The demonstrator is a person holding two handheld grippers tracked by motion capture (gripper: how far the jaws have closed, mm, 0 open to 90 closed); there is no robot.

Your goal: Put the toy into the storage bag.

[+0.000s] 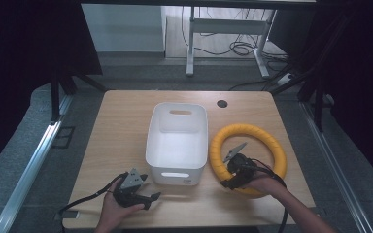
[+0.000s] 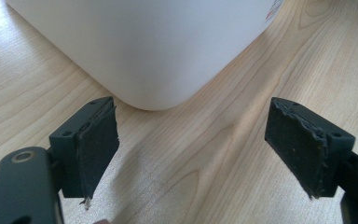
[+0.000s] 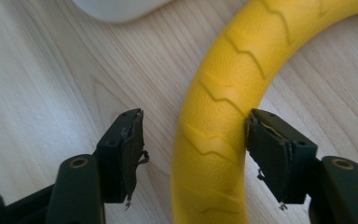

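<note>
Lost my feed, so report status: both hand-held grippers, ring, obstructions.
Left hand-held gripper open, empty, by white bin. Right hand-held gripper straddles yellow ring, one pad touching, not clamped. Ring flat on table, nothing blocking.

Fixed high view: looking forward and down from above the near edge of the wooden table [image 1: 126, 121], far enough back to take in the whole tabletop, the white bin [image 1: 177, 143], the yellow ring [image 1: 248, 158] and floor beyond. Left gripper view: riding low on the left gripper [image 1: 137, 191], facing along its jaws, very close to a rounded lower corner of the white bin [image 2: 154, 51] and the tabletop grain. Right gripper view: riding on the right gripper [image 1: 235, 170], aimed steeply down, close on the yellow ring [image 3: 223, 116], with a bin corner at top. Shared with the high view: bin, ring, tabletop
</note>
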